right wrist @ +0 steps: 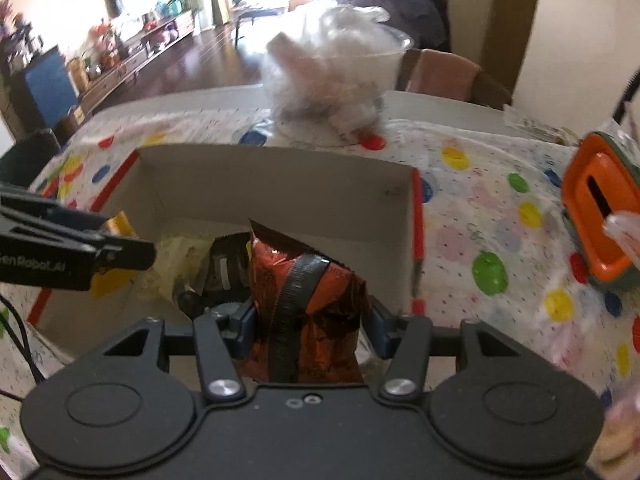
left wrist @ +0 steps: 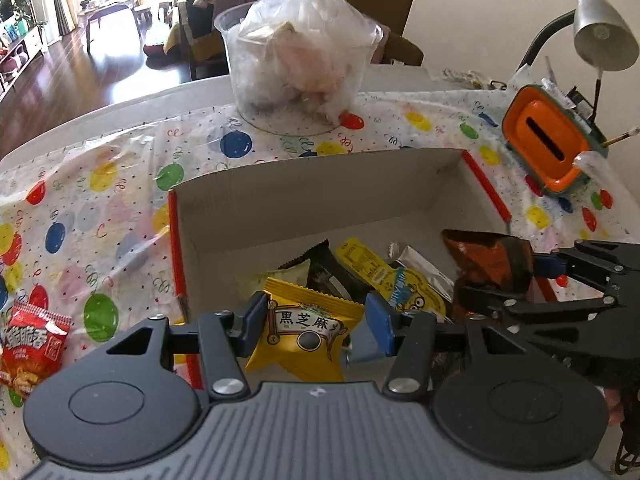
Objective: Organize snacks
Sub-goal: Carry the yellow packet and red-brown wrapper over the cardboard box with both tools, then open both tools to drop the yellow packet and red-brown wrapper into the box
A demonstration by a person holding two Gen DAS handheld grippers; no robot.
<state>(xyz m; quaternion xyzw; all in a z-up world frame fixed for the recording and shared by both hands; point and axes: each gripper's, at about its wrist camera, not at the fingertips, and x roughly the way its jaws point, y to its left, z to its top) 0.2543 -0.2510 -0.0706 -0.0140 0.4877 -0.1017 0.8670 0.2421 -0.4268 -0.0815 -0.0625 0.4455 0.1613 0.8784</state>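
My left gripper [left wrist: 318,322] is shut on a yellow sesame snack packet [left wrist: 304,332], its blue pads pressing both sides, low over the near part of a white cardboard box [left wrist: 320,184] with red edges. Several snack packets lie in the box, among them a yellow cartoon one [left wrist: 404,292]. My right gripper [right wrist: 310,324] is shut on an orange-brown foil packet [right wrist: 316,296] over the same box [right wrist: 280,184]. In the left wrist view that gripper [left wrist: 496,280] comes in from the right with its packet [left wrist: 488,256]. The right wrist view shows the left gripper [right wrist: 120,252] at the left.
A clear tub [left wrist: 296,64] stuffed with plastic bags stands behind the box. An orange holder [left wrist: 548,144] and a desk lamp [left wrist: 600,28] are at the right. A red snack packet [left wrist: 32,344] lies on the dotted tablecloth [left wrist: 100,208] left of the box.
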